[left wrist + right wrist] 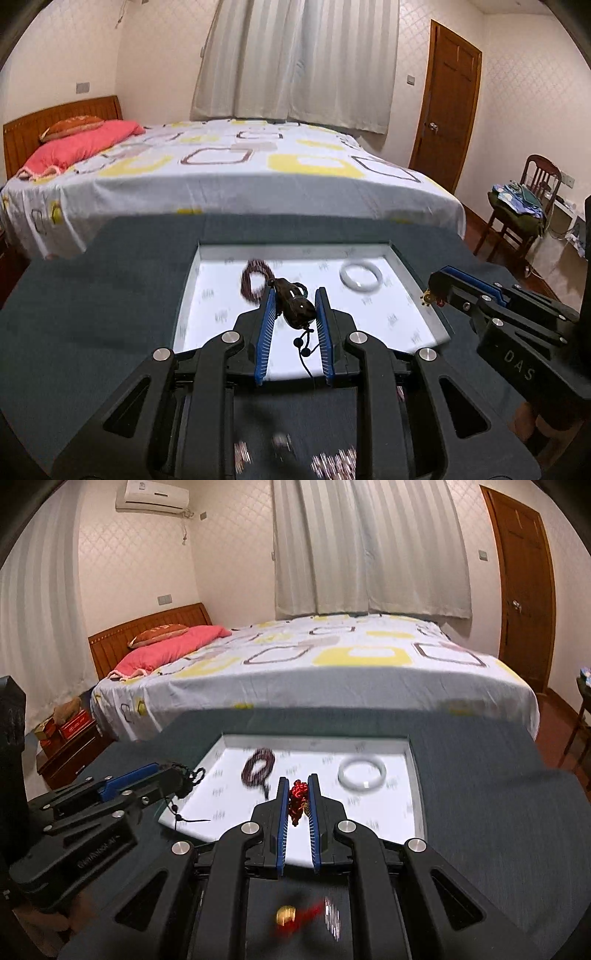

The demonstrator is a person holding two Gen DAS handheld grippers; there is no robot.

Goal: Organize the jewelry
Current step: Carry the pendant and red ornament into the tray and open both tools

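From the left wrist, the left gripper pinches a dark pendant on cord above the white tray, while from the right wrist the right gripper, nearly shut, grips a red knotted charm over that tray, so both seem mid-carry and next need lowering and release.

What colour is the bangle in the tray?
White; the bangle shows best in the right wrist view.
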